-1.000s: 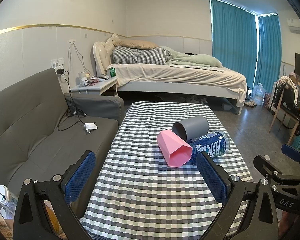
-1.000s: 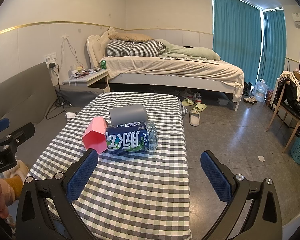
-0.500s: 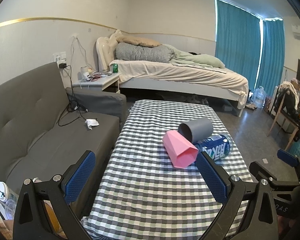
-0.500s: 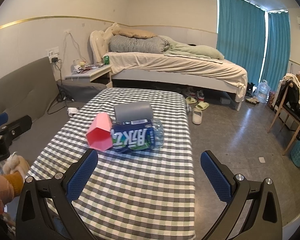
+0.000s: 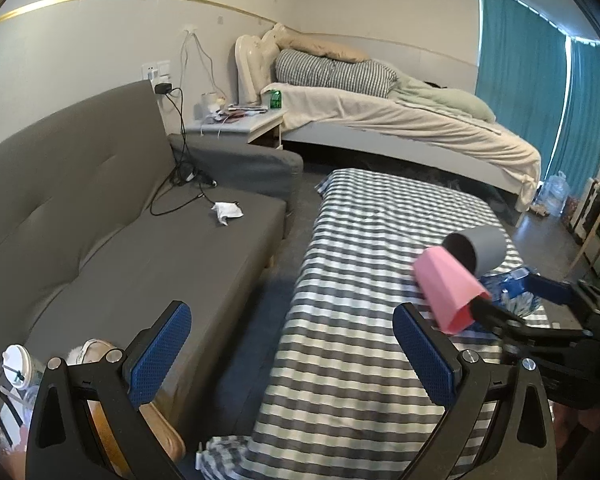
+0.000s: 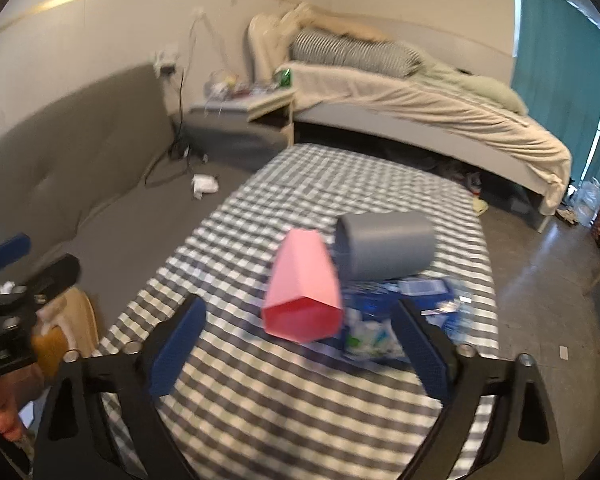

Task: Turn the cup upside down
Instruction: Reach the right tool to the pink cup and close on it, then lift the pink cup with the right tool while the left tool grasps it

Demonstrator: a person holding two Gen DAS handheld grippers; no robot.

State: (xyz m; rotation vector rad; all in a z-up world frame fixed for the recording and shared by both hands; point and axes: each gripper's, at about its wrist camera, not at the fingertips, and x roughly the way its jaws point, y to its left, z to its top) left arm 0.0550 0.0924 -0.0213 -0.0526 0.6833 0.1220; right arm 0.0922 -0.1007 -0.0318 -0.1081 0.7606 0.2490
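Note:
A pink faceted cup (image 6: 304,292) lies on its side on the checked table (image 6: 284,392), its mouth toward me; it also shows in the left wrist view (image 5: 448,288). A grey cup (image 6: 384,246) lies on its side just behind it, seen too in the left wrist view (image 5: 478,246). My right gripper (image 6: 300,348) is open, its fingers either side of the pink cup's mouth, close to it; it appears in the left wrist view (image 5: 516,300). My left gripper (image 5: 296,354) is open and empty, over the table's left edge.
A crushed blue-labelled plastic bottle (image 6: 404,312) lies beside the cups. A grey sofa (image 5: 112,240) runs along the table's left. A bed (image 5: 400,120) and nightstand (image 5: 240,120) stand behind. Bare floor (image 6: 540,280) lies to the right.
My right gripper has moved forward and left, closing in on the pink cup. My left gripper has swung left, toward the sofa. The cups have not moved.

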